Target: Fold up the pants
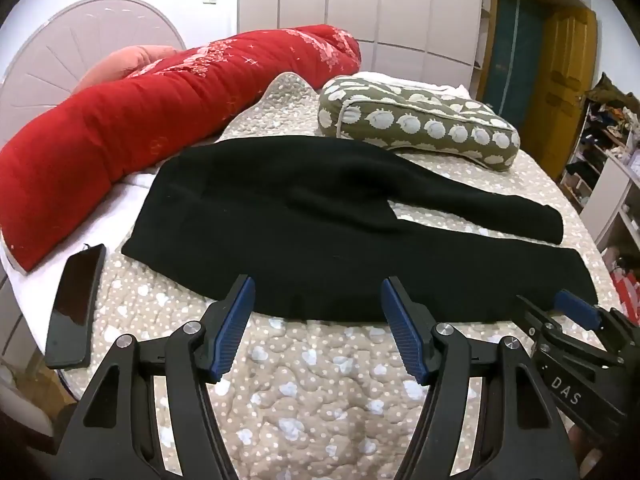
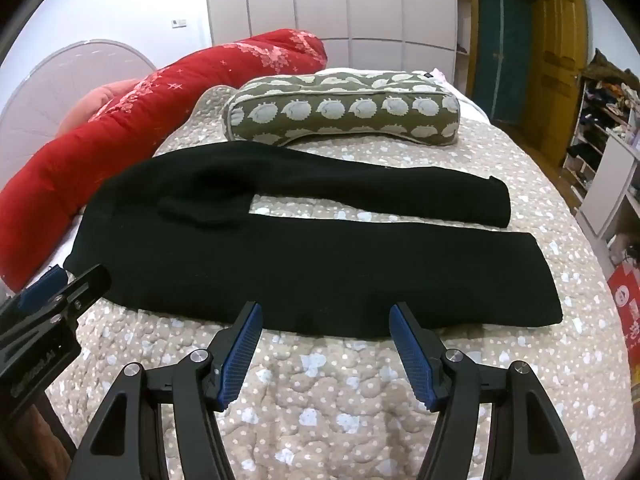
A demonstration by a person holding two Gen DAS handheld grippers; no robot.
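The black pants [image 1: 320, 220] are laid flat across the quilted bedspread [image 1: 300, 380], waist toward the red bolster [image 1: 120, 128] and both legs stretched out toward the open side of the bed; the spread-out layout is judged to have been chosen so that the near edge can be reached and one leg brought over the other. The left gripper [image 1: 318, 300] is held just at that near edge, its jaws set wide apart with nothing between them, and the right gripper [image 2: 326, 328] is held the same way farther along the leg, also wide and empty; whether the blue ribbed pads [image 2: 240, 344] touch the cloth cannot be settled from these views. The pants are seen as a soft, matte, thick knit with a slight bunch at the crotch. The bedspread is padded and puckered, beige with pale blotches. A firm curved cushion [image 2: 340, 116] printed with hedgehog shapes is set beyond the far leg, and a glossy dark phone [image 1: 76, 304] lies beside the waistband.
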